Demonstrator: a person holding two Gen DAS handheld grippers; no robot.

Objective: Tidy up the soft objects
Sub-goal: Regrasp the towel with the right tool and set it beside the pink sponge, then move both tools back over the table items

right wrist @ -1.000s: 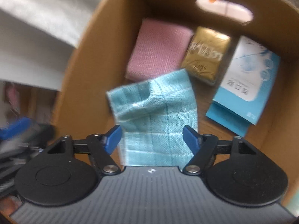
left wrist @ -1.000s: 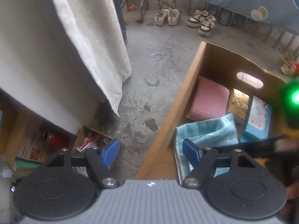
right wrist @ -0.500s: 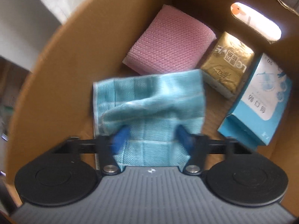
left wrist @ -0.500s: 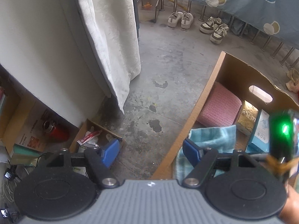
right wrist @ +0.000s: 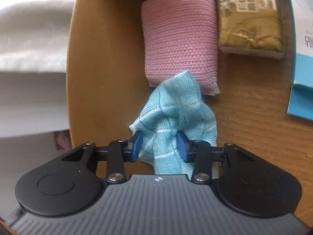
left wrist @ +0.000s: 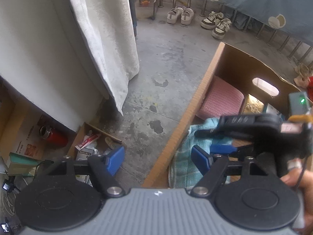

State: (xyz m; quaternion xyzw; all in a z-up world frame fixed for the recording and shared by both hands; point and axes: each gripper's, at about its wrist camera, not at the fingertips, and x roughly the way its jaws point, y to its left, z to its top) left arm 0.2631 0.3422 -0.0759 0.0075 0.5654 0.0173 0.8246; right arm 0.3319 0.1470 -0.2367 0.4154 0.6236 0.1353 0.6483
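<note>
A light blue checked cloth (right wrist: pixel 176 105) lies bunched on the floor of an open cardboard box (right wrist: pixel 88 78), its tip resting on a pink woven pad (right wrist: pixel 180 39). My right gripper (right wrist: pixel 159 144) is down inside the box. Its blue pads press a fold of the cloth from both sides, and the jaws are opening. In the left wrist view the same cloth (left wrist: pixel 182 162) shows under the right gripper (left wrist: pixel 207 140). My left gripper (left wrist: pixel 158 159) hangs open above the box's left wall (left wrist: pixel 195 105), holding nothing.
A gold packet (right wrist: pixel 248 19) and a blue-and-white packet (right wrist: pixel 301 78) lie in the box to the right of the pink pad. On the concrete floor: a hanging white fabric (left wrist: pixel 107 39), shoes (left wrist: pixel 180 15), a small carton of clutter (left wrist: pixel 92 145), a red bottle (left wrist: pixel 52 137).
The right gripper sank into the box, rolled, and closed on the flat blue cloth, bunching it into a ridge. The left gripper kept roughly its place.
</note>
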